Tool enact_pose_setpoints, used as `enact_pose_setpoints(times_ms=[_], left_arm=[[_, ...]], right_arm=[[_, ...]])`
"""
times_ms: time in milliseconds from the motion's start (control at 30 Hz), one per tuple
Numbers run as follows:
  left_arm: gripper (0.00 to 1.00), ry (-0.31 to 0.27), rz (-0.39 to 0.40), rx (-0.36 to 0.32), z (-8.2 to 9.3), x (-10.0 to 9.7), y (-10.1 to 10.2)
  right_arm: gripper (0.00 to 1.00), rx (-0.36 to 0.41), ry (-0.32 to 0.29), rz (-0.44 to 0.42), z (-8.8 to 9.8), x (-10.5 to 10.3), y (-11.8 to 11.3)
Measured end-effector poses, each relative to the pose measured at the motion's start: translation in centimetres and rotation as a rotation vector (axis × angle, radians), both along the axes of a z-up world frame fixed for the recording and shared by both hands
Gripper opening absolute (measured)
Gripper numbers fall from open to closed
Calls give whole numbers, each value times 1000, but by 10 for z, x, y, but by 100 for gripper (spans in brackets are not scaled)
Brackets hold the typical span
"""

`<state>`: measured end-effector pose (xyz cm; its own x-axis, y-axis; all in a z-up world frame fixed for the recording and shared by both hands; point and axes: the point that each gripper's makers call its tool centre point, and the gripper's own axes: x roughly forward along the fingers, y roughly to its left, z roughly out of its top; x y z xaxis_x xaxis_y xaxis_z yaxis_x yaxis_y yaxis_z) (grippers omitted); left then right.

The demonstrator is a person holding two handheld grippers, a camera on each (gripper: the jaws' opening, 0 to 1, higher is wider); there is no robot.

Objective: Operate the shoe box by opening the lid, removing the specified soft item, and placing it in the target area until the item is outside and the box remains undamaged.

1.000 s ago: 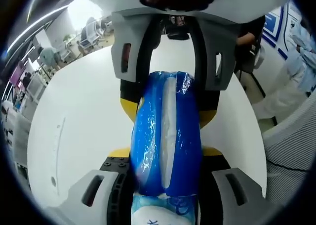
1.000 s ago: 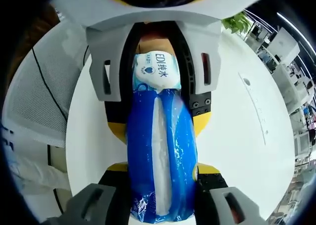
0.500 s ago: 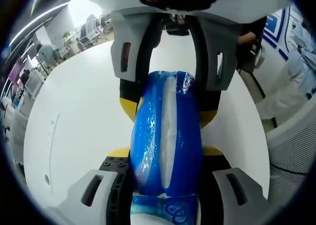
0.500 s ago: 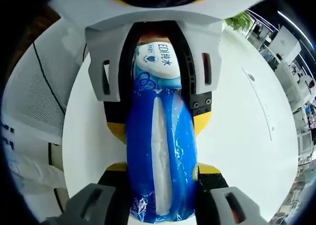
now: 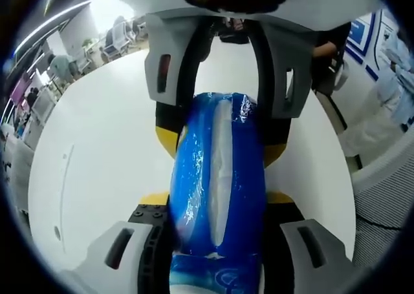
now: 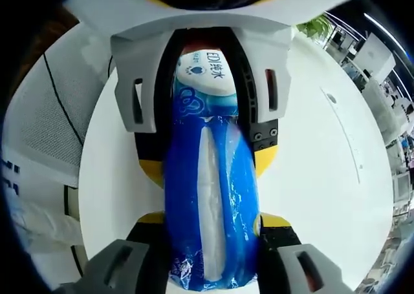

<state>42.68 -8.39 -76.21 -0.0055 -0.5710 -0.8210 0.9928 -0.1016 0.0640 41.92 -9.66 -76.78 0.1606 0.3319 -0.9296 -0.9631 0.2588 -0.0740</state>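
Pack (image 5: 218, 190) slid a bit deeper into L gripper (image 5: 218, 207) vs 1 s ago; R gripper (image 6: 210, 220) unchanged. Both clamped on pack, opposite ends, held above table (image 5: 97, 178). Out of box already. Risk: pulling apart could've torn wrap or dropped it. Chairs (image 6: 58, 123), people (image 5: 388, 81) at edge; nothing blocking.
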Motion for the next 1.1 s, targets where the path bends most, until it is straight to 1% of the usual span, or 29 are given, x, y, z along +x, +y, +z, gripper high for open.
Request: enact_pose_setpoints(times_ms=[433, 533, 867, 1100], left_arm=[[56, 4, 4, 9, -8, -1, 2], [56, 2, 6, 8, -8, -1, 2], [57, -3, 4, 4, -6, 0, 1], [55, -6, 1, 12, -4, 0, 5]], right_arm=[[53, 2, 5, 0, -9, -1, 1], [54, -6, 2, 9, -10, 0, 1], [54, -13, 6, 0, -11, 1, -3], [53, -15, 3, -12, -9, 1, -7]])
